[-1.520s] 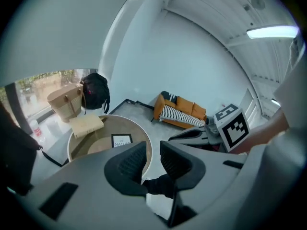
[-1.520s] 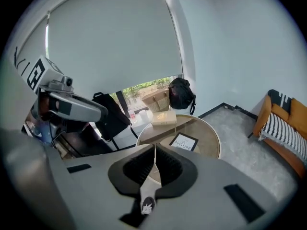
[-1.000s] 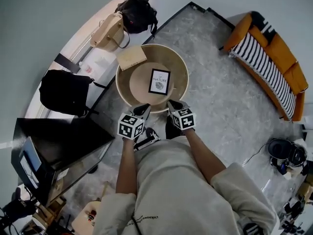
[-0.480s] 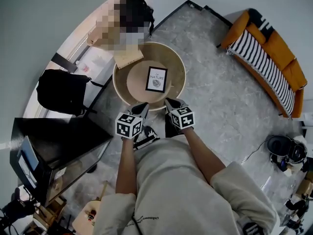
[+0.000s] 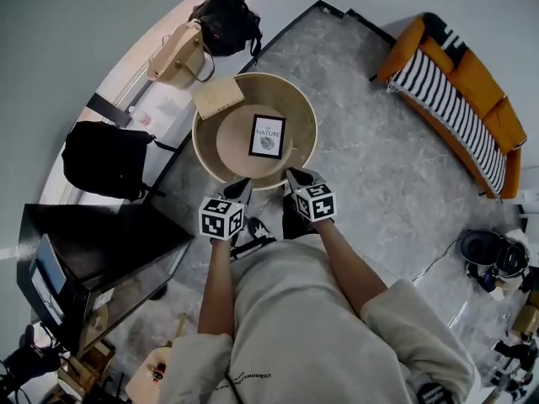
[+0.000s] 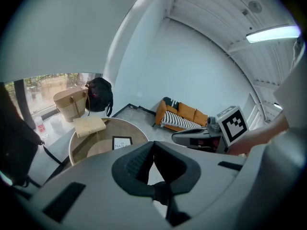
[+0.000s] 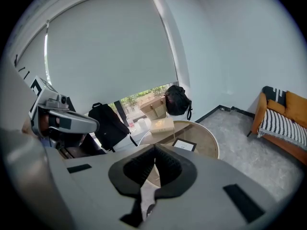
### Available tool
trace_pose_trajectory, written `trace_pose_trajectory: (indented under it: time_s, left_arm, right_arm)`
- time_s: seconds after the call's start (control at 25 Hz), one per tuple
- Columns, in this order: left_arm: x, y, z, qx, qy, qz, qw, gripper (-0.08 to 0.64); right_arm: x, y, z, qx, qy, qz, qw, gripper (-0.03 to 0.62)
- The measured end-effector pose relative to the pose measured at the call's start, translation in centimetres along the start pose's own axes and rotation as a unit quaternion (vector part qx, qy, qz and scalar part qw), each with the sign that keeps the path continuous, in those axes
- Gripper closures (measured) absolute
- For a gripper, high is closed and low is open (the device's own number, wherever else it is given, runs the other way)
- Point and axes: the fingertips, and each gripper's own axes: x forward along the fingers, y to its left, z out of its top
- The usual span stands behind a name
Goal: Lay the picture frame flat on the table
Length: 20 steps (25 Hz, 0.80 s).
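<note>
The black picture frame (image 5: 267,136) with a white print lies flat, face up, near the middle of the round wooden table (image 5: 300,108). The left gripper view shows the frame (image 6: 122,143) small and far off; in the right gripper view the frame (image 7: 184,144) is equally distant. Both grippers hover near the table's near rim, well short of the frame. My left gripper (image 5: 239,188) is shut with nothing between its jaws. The right gripper (image 5: 296,177) is likewise shut and empty. Seen from behind, the left gripper (image 6: 153,146) and right gripper (image 7: 154,150) have their pads meeting.
A tan box (image 5: 217,96) rests on the table's far left rim. Past it stand a woven bag (image 5: 178,55) and a black backpack (image 5: 226,25). Another black bag (image 5: 108,158) and a dark desk (image 5: 93,251) are left; an orange sofa (image 5: 459,99) is right.
The table and frame have drifted slightly up and left in the head view, so they look a little farther from me. Both grippers stay shut and hold their places.
</note>
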Motion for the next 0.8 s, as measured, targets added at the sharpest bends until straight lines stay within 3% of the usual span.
trace_pose_trajectory:
  time_s: [0.36, 0.8]
  left_arm:
    - [-0.5, 0.7, -1.1, 0.009, 0.016, 0.010, 0.9998, 0.538]
    - [-0.4, 0.9, -0.3, 0.017, 0.001, 0.021, 0.9996, 0.537]
  right_arm:
    - [-0.3, 0.5, -0.4, 0.008, -0.006, -0.010, 1.000, 0.558]
    - [-1.2, -0.4, -0.4, 0.009, -0.008, -0.041, 0.999, 0.558]
